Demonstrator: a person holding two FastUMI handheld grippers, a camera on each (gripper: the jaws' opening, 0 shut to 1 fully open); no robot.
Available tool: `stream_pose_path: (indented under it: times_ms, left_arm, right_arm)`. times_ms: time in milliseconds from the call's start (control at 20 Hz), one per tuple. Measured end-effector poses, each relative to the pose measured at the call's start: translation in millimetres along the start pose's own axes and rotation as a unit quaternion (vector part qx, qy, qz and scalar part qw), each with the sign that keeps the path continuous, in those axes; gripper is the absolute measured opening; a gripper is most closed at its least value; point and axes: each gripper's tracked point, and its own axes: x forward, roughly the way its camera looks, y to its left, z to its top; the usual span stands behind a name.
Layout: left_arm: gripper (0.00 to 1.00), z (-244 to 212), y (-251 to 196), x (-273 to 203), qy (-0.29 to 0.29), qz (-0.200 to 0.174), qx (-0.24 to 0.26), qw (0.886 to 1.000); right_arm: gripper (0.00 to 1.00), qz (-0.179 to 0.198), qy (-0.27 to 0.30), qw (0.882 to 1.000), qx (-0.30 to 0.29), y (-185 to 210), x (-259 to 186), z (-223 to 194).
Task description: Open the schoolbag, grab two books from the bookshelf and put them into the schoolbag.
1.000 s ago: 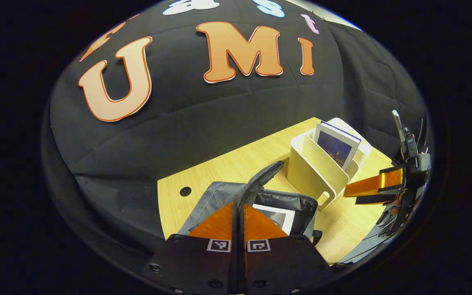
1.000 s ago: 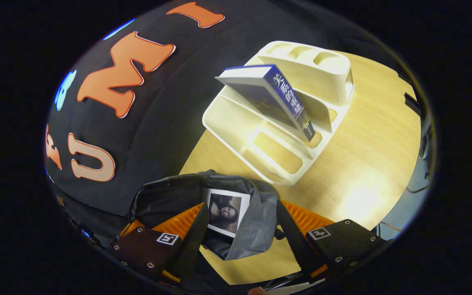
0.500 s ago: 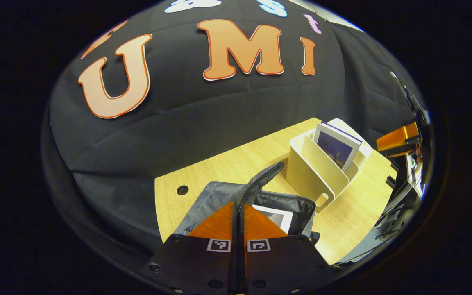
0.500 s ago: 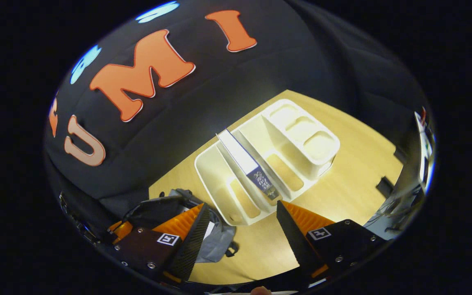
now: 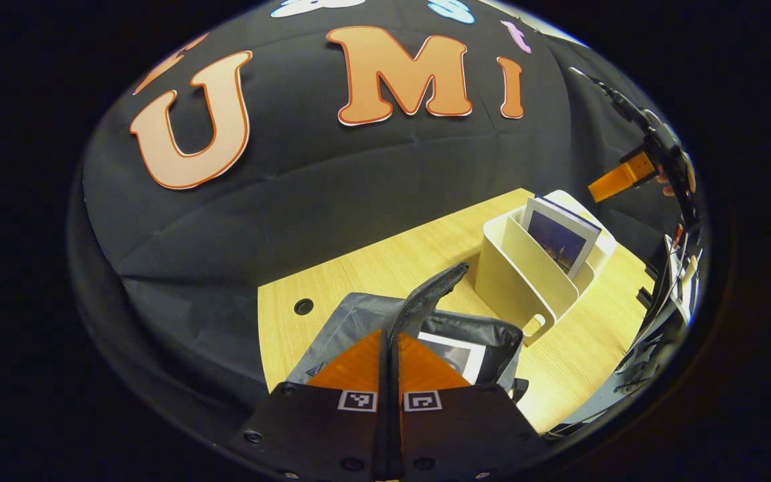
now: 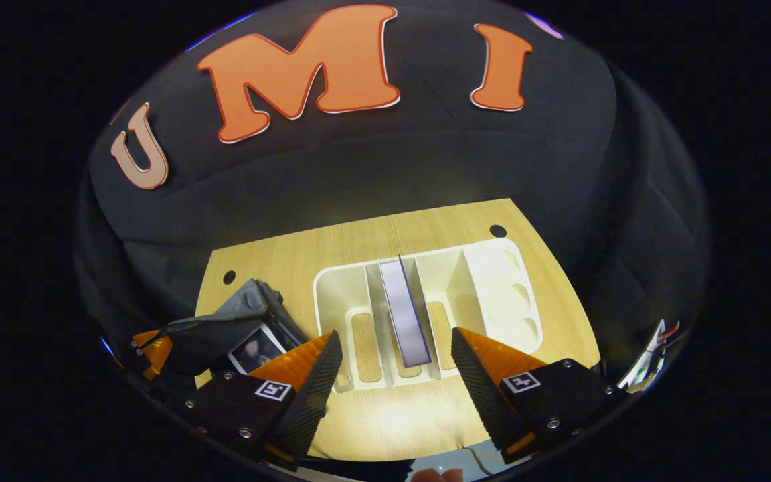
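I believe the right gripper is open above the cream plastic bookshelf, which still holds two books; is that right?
Not quite: the right gripper view shows the cream plastic bookshelf holding one blue-edged book. The right gripper is indeed open above it.

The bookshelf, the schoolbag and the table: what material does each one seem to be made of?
The bookshelf looks like moulded plastic: cream, smooth, with rounded edges and cut-out slots. The schoolbag appears to be woven grey fabric, soft and folding, held up at its edge by the left gripper. The table shows a pale wood grain with a slight sheen; solid wood or laminate cannot be told.
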Motion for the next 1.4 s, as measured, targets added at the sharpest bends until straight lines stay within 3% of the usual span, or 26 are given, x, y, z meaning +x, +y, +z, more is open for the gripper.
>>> stream_pose_path:
  times_ms: [300, 550, 650, 700, 750, 900, 950, 1000, 1400]
  left_arm:
    - [0.00, 1, 2, 2, 0.010, 0.006, -0.003, 1.000]
    - [0.00, -1, 2, 4, 0.018, 0.013, -0.005, 1.000]
    - [0.00, 0, 3, 4, 0.020, 0.016, -0.004, 1.000]
    - [0.00, -1, 3, 5, 0.022, 0.016, -0.005, 1.000]
    - [0.00, -1, 3, 5, 0.023, 0.017, -0.006, 1.000]
    - [0.00, -2, 1, 5, 0.026, 0.019, -0.007, 0.999]
    - [0.00, -2, 1, 4, 0.026, 0.019, -0.007, 0.999]
    - [0.00, -3, 1, 5, 0.027, 0.019, -0.007, 0.999]
    - [0.00, 0, -3, 3, 0.024, 0.018, -0.004, 1.000]
  right_arm:
    - [0.99, -0.008, 0.081, 0.993, -0.083, -13, 74, -4]
    - [0.99, 0.037, 0.132, 0.988, -0.069, 5, 113, -18]
    - [0.88, 0.035, 0.141, 0.987, -0.071, 4, 122, -21]
    - [0.66, 0.034, 0.147, 0.986, -0.073, 4, 128, -25]
    - [0.71, 0.035, 0.150, 0.985, -0.074, 4, 131, -28]
    - [0.49, 0.035, 0.157, 0.984, -0.073, 0, 136, -29]
    - [0.34, 0.037, 0.156, 0.985, -0.070, -1, 136, -27]
    - [0.39, 0.037, 0.157, 0.984, -0.070, -2, 136, -28]
    - [0.35, 0.029, 0.134, 0.988, -0.066, -5, 103, -6]
